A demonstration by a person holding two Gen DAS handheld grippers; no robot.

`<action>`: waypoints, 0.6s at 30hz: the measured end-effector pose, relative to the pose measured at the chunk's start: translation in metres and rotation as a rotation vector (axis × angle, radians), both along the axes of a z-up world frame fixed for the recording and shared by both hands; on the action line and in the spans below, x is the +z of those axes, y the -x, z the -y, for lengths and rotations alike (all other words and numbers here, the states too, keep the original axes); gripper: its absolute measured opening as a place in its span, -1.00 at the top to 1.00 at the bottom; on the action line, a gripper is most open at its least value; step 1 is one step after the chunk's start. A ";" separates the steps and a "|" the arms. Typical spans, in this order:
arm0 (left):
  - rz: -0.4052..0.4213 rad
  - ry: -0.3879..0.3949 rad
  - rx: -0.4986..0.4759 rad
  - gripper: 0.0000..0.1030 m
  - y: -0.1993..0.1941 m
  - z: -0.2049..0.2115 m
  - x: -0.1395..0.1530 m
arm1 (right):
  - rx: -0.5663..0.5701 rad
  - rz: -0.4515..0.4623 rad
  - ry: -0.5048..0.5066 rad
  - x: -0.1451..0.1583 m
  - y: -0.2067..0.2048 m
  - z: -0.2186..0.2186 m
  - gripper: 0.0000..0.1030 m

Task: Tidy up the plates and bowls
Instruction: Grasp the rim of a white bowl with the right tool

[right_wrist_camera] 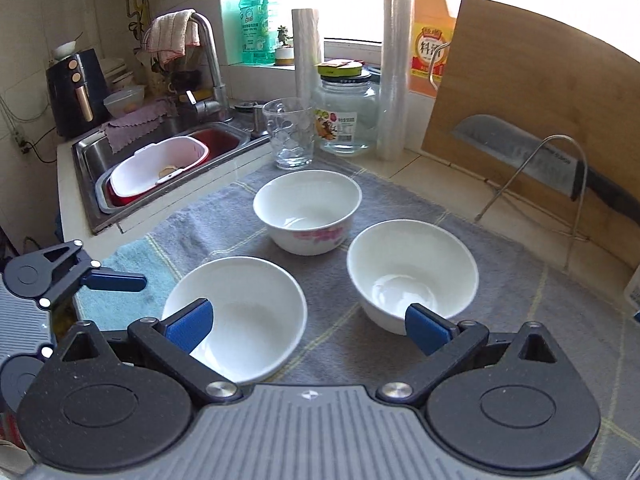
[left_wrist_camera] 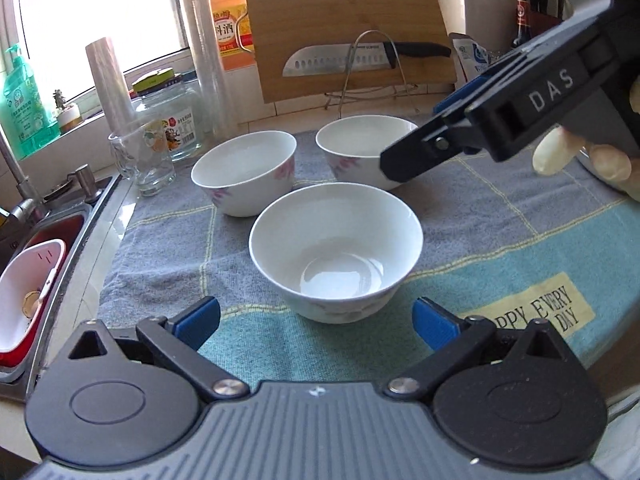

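Observation:
Three white bowls with pink flower prints stand upright and apart on a grey and teal towel (left_wrist_camera: 500, 216). The nearest bowl (left_wrist_camera: 336, 252) sits just ahead of my left gripper (left_wrist_camera: 316, 324), which is open with nothing between its blue pads. My right gripper (right_wrist_camera: 310, 328) is open too and hovers over the gap between that bowl (right_wrist_camera: 240, 316) and the right bowl (right_wrist_camera: 412, 272). The third bowl (right_wrist_camera: 308, 212) stands farther back. In the left wrist view the right gripper (left_wrist_camera: 416, 136) comes in from the upper right, over the far right bowl (left_wrist_camera: 360, 152), beside the far left bowl (left_wrist_camera: 246, 172).
A glass cup (right_wrist_camera: 290, 134), a jar (right_wrist_camera: 348, 116) and two clear rolls (right_wrist_camera: 394, 72) stand behind the bowls. A cutting board (right_wrist_camera: 520, 92) with a knife (right_wrist_camera: 532, 156) on a wire stand leans at the right. The sink (right_wrist_camera: 168, 160) holding a red and white basin lies to the left.

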State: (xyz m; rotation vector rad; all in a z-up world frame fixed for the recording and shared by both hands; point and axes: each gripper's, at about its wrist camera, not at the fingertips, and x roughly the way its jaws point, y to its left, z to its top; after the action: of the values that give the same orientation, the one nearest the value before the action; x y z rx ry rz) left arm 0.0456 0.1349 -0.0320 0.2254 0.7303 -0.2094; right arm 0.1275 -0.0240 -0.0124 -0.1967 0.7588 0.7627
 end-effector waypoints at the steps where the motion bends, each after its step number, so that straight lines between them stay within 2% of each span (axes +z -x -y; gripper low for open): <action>1: 0.004 -0.001 -0.017 -0.98 -0.001 0.000 -0.003 | 0.001 -0.016 -0.004 -0.003 0.001 -0.005 -1.00; 6: 0.024 -0.014 -0.087 -0.95 -0.008 0.003 -0.012 | 0.012 -0.079 -0.011 -0.017 -0.001 -0.026 -1.00; 11: 0.027 0.008 -0.119 -0.92 -0.013 0.007 -0.017 | 0.023 -0.115 -0.007 -0.028 -0.011 -0.035 -0.99; 14: 0.023 0.022 -0.132 -0.81 -0.014 0.007 -0.019 | 0.028 -0.134 -0.015 -0.031 -0.015 -0.037 -0.91; 18: 0.024 0.037 -0.121 -0.76 -0.016 0.004 -0.019 | 0.040 -0.152 -0.005 -0.036 -0.018 -0.039 -0.78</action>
State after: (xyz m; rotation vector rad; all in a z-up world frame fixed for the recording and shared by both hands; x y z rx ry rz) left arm 0.0613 0.1310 -0.0508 0.2372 0.6885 -0.3347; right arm 0.1450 0.0149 -0.0479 -0.1507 0.8990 0.8246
